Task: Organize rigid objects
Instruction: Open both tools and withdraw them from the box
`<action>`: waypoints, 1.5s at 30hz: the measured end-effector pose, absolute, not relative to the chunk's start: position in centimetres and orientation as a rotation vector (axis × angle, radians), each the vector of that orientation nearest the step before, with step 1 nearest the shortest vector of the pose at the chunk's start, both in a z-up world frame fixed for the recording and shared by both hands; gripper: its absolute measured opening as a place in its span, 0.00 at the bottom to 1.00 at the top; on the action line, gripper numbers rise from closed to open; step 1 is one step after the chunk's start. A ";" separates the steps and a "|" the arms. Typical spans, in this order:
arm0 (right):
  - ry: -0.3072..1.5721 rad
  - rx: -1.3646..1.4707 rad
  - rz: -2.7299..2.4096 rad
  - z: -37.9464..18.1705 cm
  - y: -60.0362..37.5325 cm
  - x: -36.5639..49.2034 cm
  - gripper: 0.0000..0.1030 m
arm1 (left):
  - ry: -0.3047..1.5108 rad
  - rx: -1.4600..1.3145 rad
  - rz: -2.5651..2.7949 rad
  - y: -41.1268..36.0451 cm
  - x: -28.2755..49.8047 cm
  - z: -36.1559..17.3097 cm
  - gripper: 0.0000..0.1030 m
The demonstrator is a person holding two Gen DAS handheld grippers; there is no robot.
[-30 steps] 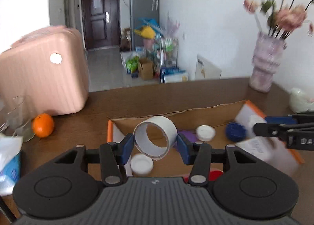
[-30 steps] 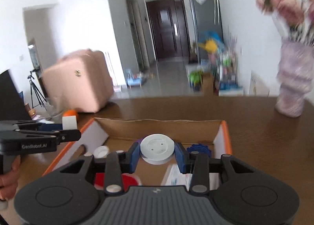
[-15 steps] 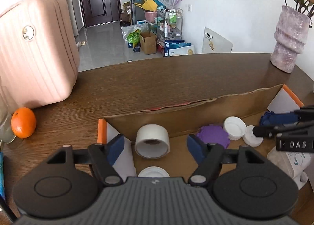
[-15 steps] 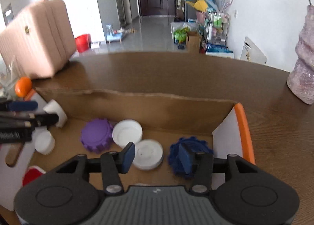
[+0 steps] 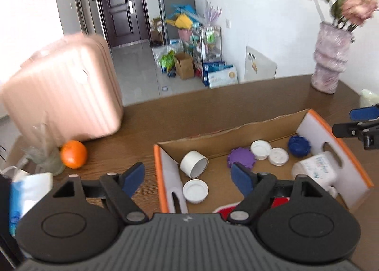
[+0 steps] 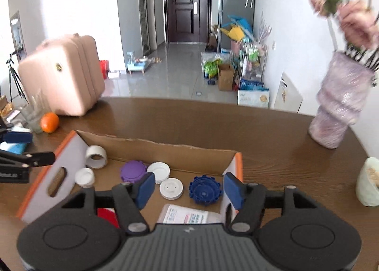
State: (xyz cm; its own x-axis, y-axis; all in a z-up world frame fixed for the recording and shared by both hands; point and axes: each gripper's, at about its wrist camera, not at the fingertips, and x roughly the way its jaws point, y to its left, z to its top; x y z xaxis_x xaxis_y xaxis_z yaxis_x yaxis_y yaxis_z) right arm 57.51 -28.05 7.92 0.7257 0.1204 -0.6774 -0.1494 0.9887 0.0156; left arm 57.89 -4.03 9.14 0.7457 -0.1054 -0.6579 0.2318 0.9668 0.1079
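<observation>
Brown wooden table (image 6: pixel 213 124), tiled hallway floor (image 6: pixel 175 77), dark door (image 6: pixel 184 10).

Open cardboard box (image 5: pixel 265 129) with orange-edged white end flaps sits on the table, holding the items. White tape roll (image 5: pixel 193 163) lies on its side in the left far corner, opening facing outward. White cap (image 5: pixel 195 191) just in front of it, hollow side up. Purple ridged lid (image 5: pixel 241 158) lies flat mid-box, touching a white cap (image 5: pixel 261 149); a flat white disc lid (image 5: pixel 278 156) lies just beside that. Dark blue ridged lid (image 5: pixel 299 146) near the right flap. White printed bottle (image 5: pixel 315 171) lies on its side at right. Something red (image 6: pixel 107 216) in the near part of the box, mostly hidden.
</observation>
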 end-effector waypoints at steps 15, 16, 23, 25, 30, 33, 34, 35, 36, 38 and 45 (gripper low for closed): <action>0.569 -0.080 0.253 17.3 -29.1 40.0 0.78 | 0.434 0.158 -0.213 -1.9 37.4 19.4 1.00; 0.555 -0.071 0.264 17.5 -29.3 38.8 0.79 | 0.417 0.155 -0.213 -1.6 36.1 19.2 1.00; 0.425 0.001 0.314 16.9 -30.3 29.8 0.81 | 0.354 0.135 -0.191 0.4 27.2 16.1 1.00; 0.392 0.024 0.318 16.3 -30.7 27.0 0.83 | 0.318 0.137 -0.194 1.0 24.4 14.9 1.00; 0.327 0.036 0.338 14.3 -30.8 20.4 0.89 | 0.254 0.158 -0.187 2.1 17.8 11.6 1.00; 0.299 0.036 0.331 12.5 -30.2 16.9 0.90 | 0.210 0.142 -0.186 2.7 14.3 9.8 1.00; 0.295 0.030 0.323 11.8 -29.9 15.9 0.90 | 0.205 0.142 -0.188 2.8 13.3 9.3 1.00; 0.293 0.019 0.315 11.0 -29.5 15.0 0.90 | 0.193 0.145 -0.187 2.8 12.2 8.7 1.00; 0.288 0.005 0.308 10.2 -29.1 14.1 0.91 | 0.178 0.138 -0.186 2.8 11.2 8.0 1.00; 0.288 -0.028 0.290 8.5 -28.1 12.6 0.91 | 0.179 0.111 -0.191 2.8 10.0 6.8 1.00; 0.379 0.030 0.257 3.1 -27.5 11.2 0.91 | 0.319 0.153 -0.175 2.5 10.8 3.3 1.00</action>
